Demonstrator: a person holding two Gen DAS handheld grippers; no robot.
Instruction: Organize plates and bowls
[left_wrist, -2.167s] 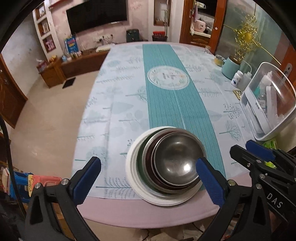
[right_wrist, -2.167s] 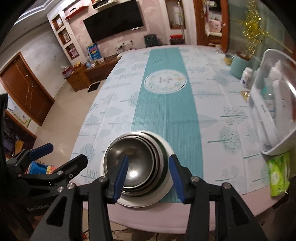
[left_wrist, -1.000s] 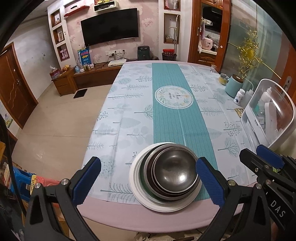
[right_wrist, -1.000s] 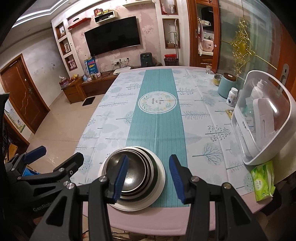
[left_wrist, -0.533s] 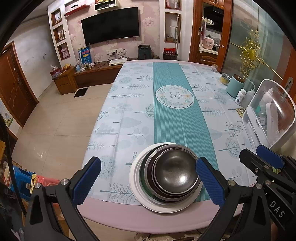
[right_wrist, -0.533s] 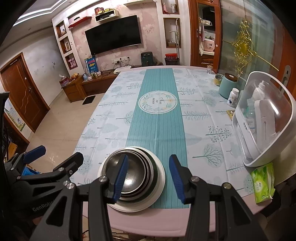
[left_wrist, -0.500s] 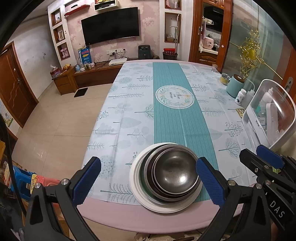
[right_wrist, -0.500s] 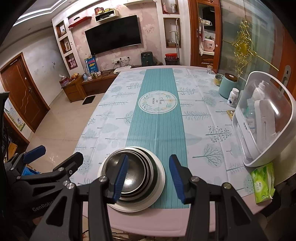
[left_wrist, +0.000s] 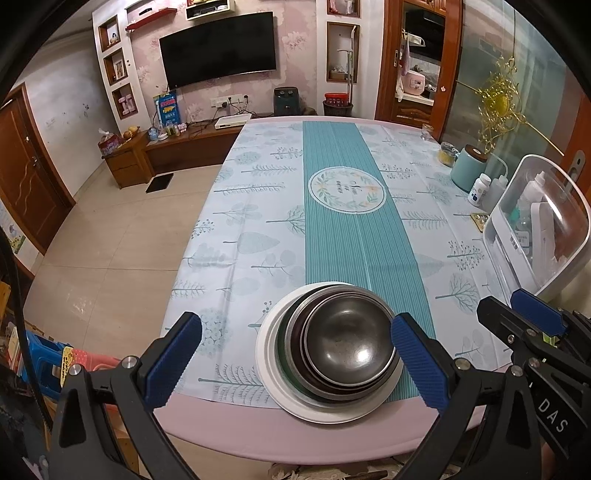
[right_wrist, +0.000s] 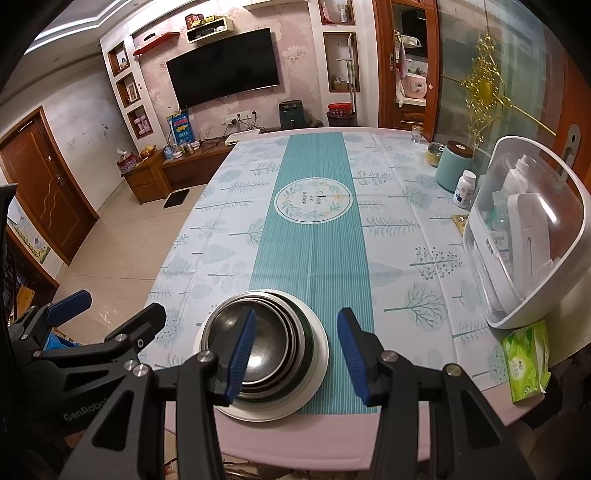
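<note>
Several steel bowls (left_wrist: 345, 343) (right_wrist: 258, 339) are nested inside each other on a white plate (left_wrist: 269, 380) (right_wrist: 314, 373) near the front edge of the table. My left gripper (left_wrist: 295, 362) hangs above and in front of the stack, open wide, with nothing between its blue pads. Its right fingertip shows before the stack's right rim. My right gripper (right_wrist: 295, 350) is open about halfway and empty, held above the right part of the stack. The right gripper (left_wrist: 532, 325) shows at the right edge of the left wrist view, and the left gripper (right_wrist: 96, 314) at the left of the right wrist view.
The table (left_wrist: 258, 236) (right_wrist: 406, 236) carries a pale tree-print cloth with a teal runner. A white lidded box of bottles (left_wrist: 535, 229) (right_wrist: 524, 236) stands at its right side, with a teal canister (right_wrist: 452, 166) and a small bottle behind it. A green tissue pack (right_wrist: 524, 362) lies by the front right edge.
Two seconds ago both grippers were closer above the stack and both pulled back and up; over the last second nothing has visibly moved.
</note>
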